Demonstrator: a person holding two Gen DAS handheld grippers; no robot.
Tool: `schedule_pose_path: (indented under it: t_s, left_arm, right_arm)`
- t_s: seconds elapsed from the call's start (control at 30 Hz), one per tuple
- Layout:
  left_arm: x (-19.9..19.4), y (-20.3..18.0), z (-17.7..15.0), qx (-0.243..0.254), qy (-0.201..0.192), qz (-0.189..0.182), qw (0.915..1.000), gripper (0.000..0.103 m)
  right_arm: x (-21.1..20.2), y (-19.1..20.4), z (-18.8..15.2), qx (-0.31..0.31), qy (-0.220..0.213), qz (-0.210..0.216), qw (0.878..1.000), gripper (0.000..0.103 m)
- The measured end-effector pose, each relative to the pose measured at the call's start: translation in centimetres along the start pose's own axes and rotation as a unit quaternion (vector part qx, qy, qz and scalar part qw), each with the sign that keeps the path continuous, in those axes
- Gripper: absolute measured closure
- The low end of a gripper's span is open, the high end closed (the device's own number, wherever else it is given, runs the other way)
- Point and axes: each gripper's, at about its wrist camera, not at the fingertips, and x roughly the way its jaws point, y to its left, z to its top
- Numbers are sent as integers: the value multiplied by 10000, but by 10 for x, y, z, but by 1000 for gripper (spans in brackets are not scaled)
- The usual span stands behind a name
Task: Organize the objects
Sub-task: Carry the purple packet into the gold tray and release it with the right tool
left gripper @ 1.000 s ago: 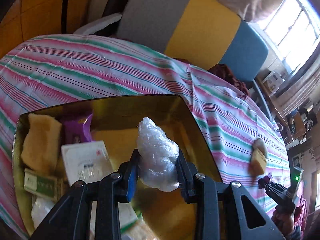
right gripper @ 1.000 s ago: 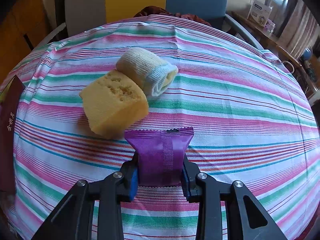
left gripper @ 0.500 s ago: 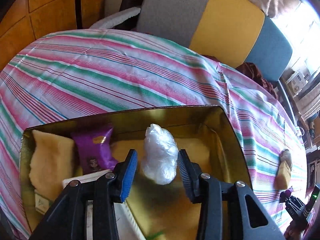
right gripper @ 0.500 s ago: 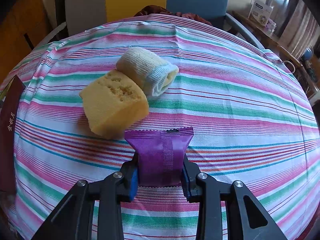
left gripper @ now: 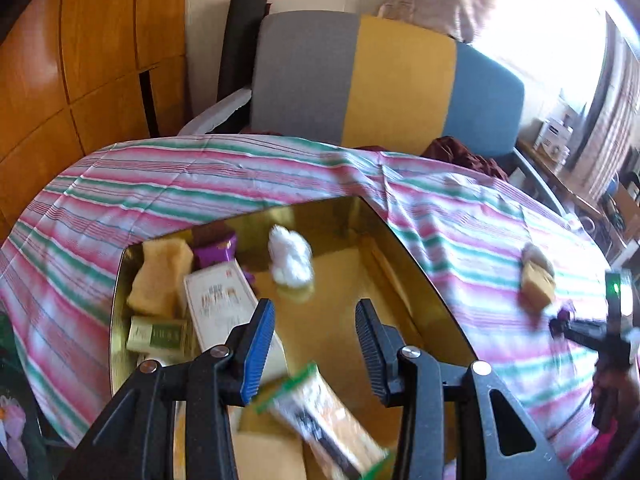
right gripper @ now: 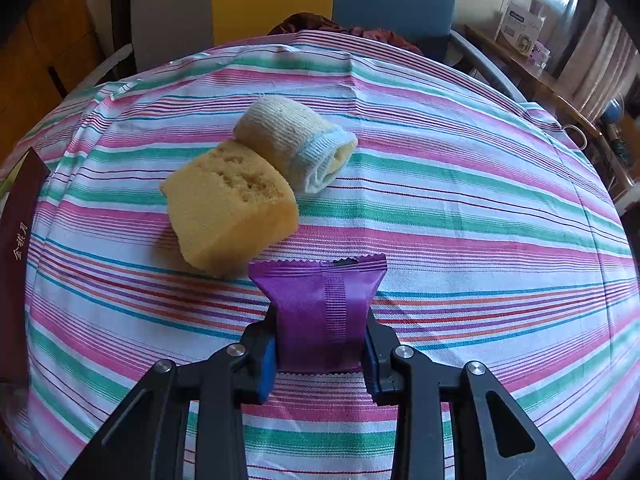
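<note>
**Entry: gold tin part-filled; purple packet in hand, two items loose on cloth**

Left gripper point(left gripper: 315, 344): my jaws stand spread with nothing between them, above the gold tin point(left gripper: 404, 248). The white plastic wad point(left gripper: 290, 261) lies on the tin floor toward the far wall, apart from my fingertips.

Tin contents, left side: yellow sponge piece point(left gripper: 158, 276), purple snack packet point(left gripper: 214, 249), white carton point(left gripper: 222, 300), green-and-cream box point(left gripper: 157, 334). Near edge: an orange-and-green wrapper point(left gripper: 320, 412), blurred.

Right gripper point(right gripper: 321, 344): clamped on the purple sachet point(right gripper: 320, 312), low over the striped tablecloth point(right gripper: 460, 208). The sachet's long axis runs away from me along the fingers, far crimped end flared and pointing toward the sponge.

Still on the cloth: yellow sponge block point(right gripper: 230, 216) touching the rolled cloth point(right gripper: 294, 148) behind it. The roll's axis runs from far-left to near-right, its open blue-edged end facing right.

Risks, as I judge them:
- Sachet is slick film, gripped across its narrow waist; it may slide out if I swing it quickly to the tin.
- Sponge and roll touch, so closing on one may nudge the other, and the roll could trundle off.
- Tin's left side is crowded; a drop there may perch on the carton.
</note>
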Motion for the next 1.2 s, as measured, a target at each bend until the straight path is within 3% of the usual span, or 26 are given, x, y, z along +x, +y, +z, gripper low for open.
schedule_pose_path:
  t_s: [0.47,0.7,0.93,1.2]
  left_arm:
    - [-34,0,-48,27,-86,-49,9999,61]
    - [-38,6,-51,-75,-146,-106,9998,61]
    - [-40,13,-53,-166,-156,-148,9996,61]
    - [-44,30,-58,-365,-184,-112,9991,61]
  right_arm:
    - [-5,-6,-3,302,179,120,9993,70]
    - [-53,3,1,431,-339,510,9972,70]
    - [-97,72,8,-141,-739,1227,9896,70]
    - [-116,186,10,-984,-767,2042,9709,70]
